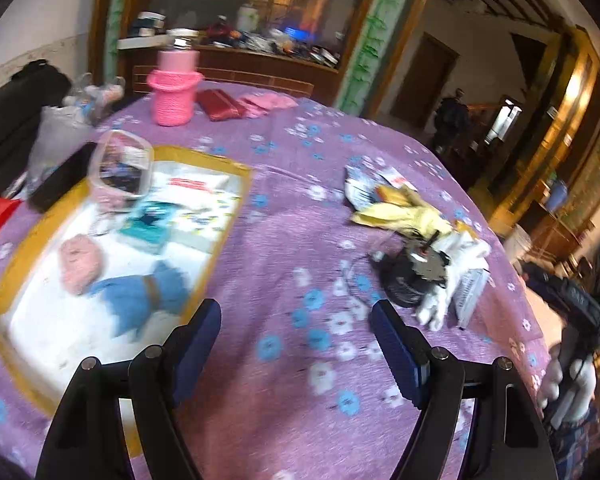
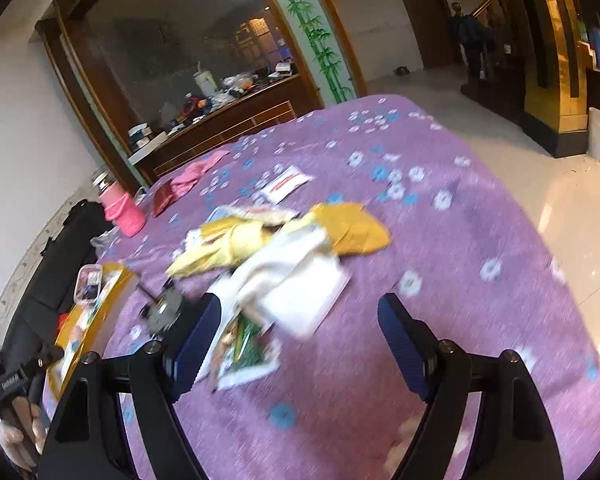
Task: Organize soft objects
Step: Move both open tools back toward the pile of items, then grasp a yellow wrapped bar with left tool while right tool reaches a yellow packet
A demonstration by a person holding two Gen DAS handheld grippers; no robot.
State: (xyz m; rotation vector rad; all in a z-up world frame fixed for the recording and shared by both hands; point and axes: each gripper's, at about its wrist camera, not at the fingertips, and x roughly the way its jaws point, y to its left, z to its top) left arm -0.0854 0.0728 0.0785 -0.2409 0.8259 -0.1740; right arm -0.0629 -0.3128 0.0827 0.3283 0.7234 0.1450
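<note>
- Left gripper [image 1: 296,312]: fingers spread wide, nothing between them but purple flowered cloth [image 1: 292,240].
- Beyond its left finger [image 1: 204,328] and to that side lies a yellow-rimmed box [image 1: 244,184] with a white floor. Inside, nearest the finger, is a blue knit piece [image 1: 140,296]; just past it a pink knit ball [image 1: 80,264]; farther back a teal packet [image 1: 148,228] and a clear tub [image 1: 120,168].
- Ahead of its right finger [image 1: 392,340], well apart, sits a dark round gadget [image 1: 408,280], touching a white glove [image 1: 448,280]; a yellow rag [image 1: 400,212] lies beyond.
- Far ahead stands a pink bottle [image 1: 174,92] in a knit sleeve, with a red pouch [image 1: 220,104] beside it.
- Right gripper [image 2: 300,312]: fingers also spread wide, gripping nothing.
- A heap of soft things lies just ahead, nearer its left finger [image 2: 200,332]: white cloth [image 2: 284,264], yellow rag [image 2: 220,248], mustard cloth [image 2: 356,228]. A printed packet [image 2: 248,352] lies right beside that finger; whether they touch I cannot tell.
- The picture is blurred.
</note>
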